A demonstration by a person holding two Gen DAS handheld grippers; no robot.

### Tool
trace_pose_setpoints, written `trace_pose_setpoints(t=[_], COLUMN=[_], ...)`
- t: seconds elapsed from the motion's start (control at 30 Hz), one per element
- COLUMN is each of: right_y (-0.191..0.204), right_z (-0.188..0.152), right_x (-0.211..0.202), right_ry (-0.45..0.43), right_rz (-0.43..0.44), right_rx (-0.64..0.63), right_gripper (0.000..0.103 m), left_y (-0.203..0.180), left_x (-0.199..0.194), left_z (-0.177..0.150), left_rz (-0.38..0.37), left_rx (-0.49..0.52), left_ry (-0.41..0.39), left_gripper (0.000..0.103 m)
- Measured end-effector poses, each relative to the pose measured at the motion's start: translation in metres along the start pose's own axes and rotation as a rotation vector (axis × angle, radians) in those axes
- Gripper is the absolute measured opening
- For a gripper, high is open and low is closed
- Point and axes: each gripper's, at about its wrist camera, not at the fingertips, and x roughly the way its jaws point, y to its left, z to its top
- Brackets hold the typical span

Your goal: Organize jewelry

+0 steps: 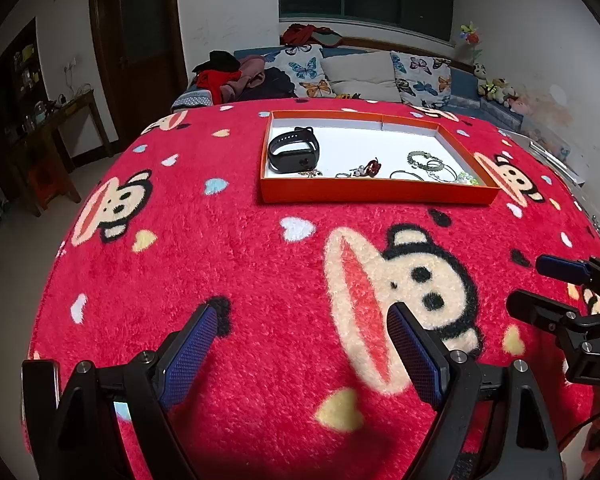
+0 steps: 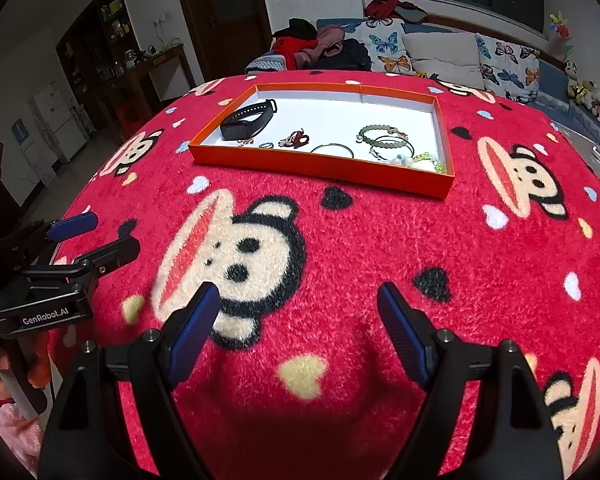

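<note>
An orange tray with a white floor lies at the far side of the table. In it lie a black smart band, a red hair clip, a thin ring, green bead bracelets, thin bangles and a light green bead string. My left gripper is open and empty over the blanket, well short of the tray. My right gripper is open and empty beside it.
A fluffy red cartoon-monkey blanket covers the table. Behind stands a sofa with butterfly cushions and piled clothes. A dark door and a side table stand at the left.
</note>
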Motion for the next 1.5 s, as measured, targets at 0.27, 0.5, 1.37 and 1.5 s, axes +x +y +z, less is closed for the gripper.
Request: trace_pose_setpoints(t=[0.27, 0.5, 1.37, 1.5], right_y=[0.001, 0.001, -0.015, -0.019], right_z=[0.0, 0.002, -0.003, 0.0], right_x=[0.005, 0.006, 0.011, 0.012], right_ry=[-0.004, -0.015, -0.168, -0.195], right_rz=[-0.004, -0.001, -0.051, -0.059], right_rx=[0.0, -0.001, 0.001, 0.004], right_gripper=[0.082, 0.082, 0.082, 0.082], left_y=[0.005, 0.005, 0.011, 0.011], left_x=[0.007, 0.007, 0.036, 0.043], left_z=[0.002, 0.005, 0.016, 0.022], left_rz=[-0.002, -0.012, 0.018, 0.027], left_rx=[-0.005, -0.005, 0.042, 0.055], left_ry=[-0.012, -0.037, -0.149, -0.159], left_gripper=[0.093, 0.093, 0.093, 0.093])
